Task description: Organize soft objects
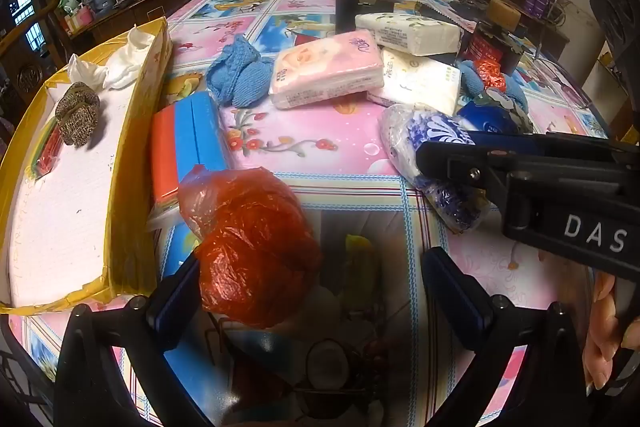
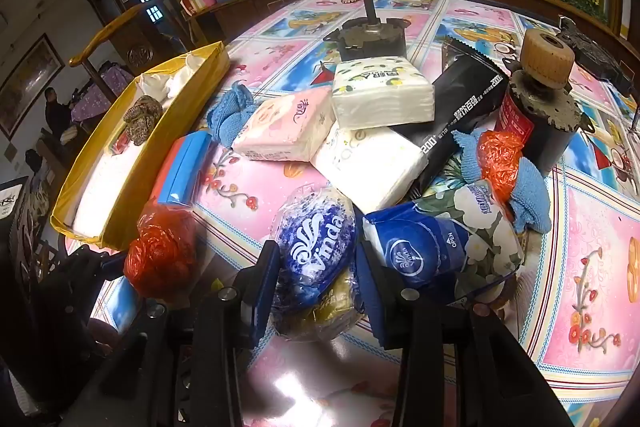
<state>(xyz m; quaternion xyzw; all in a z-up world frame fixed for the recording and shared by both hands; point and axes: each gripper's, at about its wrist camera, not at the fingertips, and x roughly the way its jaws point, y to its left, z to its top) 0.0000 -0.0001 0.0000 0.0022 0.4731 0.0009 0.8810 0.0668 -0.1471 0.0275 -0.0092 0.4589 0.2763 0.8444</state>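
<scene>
Vinda tissue pack (image 2: pixel 316 247), soft and crinkly, is pinched mid-body by the right gripper (image 2: pixel 320 263); left gripper (image 1: pixel 316 291) jaws are spread wide, empty.

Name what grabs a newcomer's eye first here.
The heap of tissue packs mid-table stands out, with the right gripper closed around a blue Vinda roll at its near edge. Beside the yellow tray, a crumpled red bag lies between the left gripper's wide-open jaws.
</scene>
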